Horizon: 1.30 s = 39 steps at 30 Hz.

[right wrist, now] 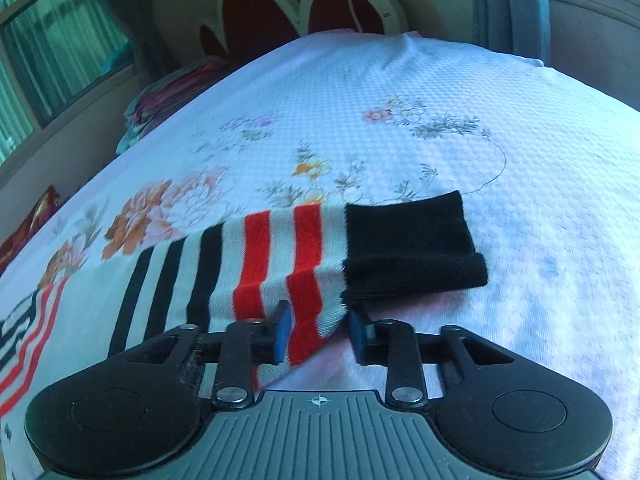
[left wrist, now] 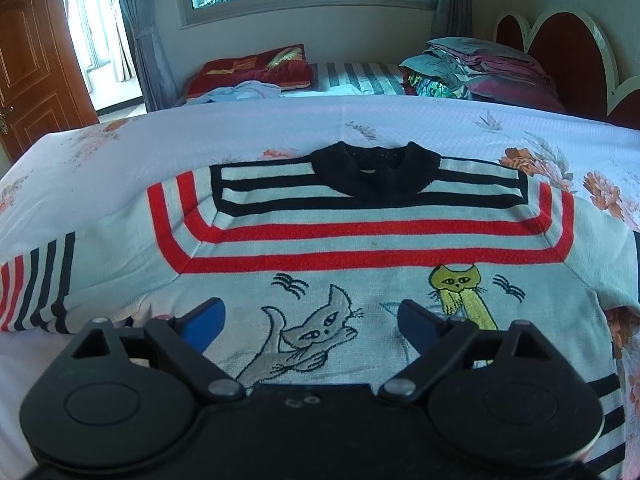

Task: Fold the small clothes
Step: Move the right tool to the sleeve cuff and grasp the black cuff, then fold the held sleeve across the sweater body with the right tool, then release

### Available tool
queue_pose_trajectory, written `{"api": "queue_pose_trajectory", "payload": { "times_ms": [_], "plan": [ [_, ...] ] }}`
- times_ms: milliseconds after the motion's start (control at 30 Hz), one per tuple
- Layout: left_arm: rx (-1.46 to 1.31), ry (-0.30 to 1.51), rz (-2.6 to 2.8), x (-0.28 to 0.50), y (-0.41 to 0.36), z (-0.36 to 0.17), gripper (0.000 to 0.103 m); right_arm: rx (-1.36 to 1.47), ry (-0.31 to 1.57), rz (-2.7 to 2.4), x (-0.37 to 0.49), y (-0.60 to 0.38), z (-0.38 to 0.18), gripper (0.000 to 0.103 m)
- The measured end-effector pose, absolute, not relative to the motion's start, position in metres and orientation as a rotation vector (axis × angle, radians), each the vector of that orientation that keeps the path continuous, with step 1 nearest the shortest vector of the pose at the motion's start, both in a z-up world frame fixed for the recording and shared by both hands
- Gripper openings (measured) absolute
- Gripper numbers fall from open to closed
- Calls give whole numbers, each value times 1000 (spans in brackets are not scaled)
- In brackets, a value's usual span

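Note:
A small white sweater (left wrist: 320,248) with red and black stripes, a black collar and embroidered cats lies flat, face up, on the bed. My left gripper (left wrist: 310,320) hovers open over the sweater's lower front, by the grey cat. In the right wrist view the sweater's striped sleeve (right wrist: 248,264) with its black cuff (right wrist: 412,244) stretches out on the sheet. My right gripper (right wrist: 318,330) has its blue pads on either side of the sleeve's near edge beside the cuff, with a gap still showing on the right pad.
The bed is covered by a white floral sheet (left wrist: 420,128). A pile of folded bedding (left wrist: 480,68) and a red pillow (left wrist: 256,70) lie at the far side. A red headboard (right wrist: 304,8) stands behind. A wooden door (left wrist: 36,64) is at left.

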<state>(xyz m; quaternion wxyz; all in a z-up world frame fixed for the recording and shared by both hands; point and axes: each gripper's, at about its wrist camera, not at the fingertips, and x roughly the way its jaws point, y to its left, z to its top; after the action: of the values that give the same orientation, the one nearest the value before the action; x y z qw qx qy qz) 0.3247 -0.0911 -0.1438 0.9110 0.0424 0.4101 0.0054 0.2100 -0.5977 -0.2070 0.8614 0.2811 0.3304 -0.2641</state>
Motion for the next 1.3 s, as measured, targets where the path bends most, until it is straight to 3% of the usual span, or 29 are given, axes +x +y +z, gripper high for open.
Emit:
{"api": "queue_pose_trajectory", "payload": {
  "times_ms": [100,200,367,667,1100,1200,1300],
  "plan": [
    [60,845,-3,325,-89,-144,91,596,663,-563,210,-600,-205,10],
    [38,843,-29,327,-87,-143,84,580,632,-561,210,-597,-199,7],
    [8,856,-60,333,-83,-141,78,489,560,-500,219,-570,-169,7],
    [-24,832,-67,335,-51,-132,78,362,514,-140,278,-436,-120,7],
    [-140,839,-108,341,12,-138,83,288,728,208,337,-237,-163,8],
    [-156,855,-158,346,9,-143,84,296,762,233,332,-232,-170,22],
    [-168,878,-227,350,-3,-149,87,281,733,238,316,-235,-161,52]
  ]
}}
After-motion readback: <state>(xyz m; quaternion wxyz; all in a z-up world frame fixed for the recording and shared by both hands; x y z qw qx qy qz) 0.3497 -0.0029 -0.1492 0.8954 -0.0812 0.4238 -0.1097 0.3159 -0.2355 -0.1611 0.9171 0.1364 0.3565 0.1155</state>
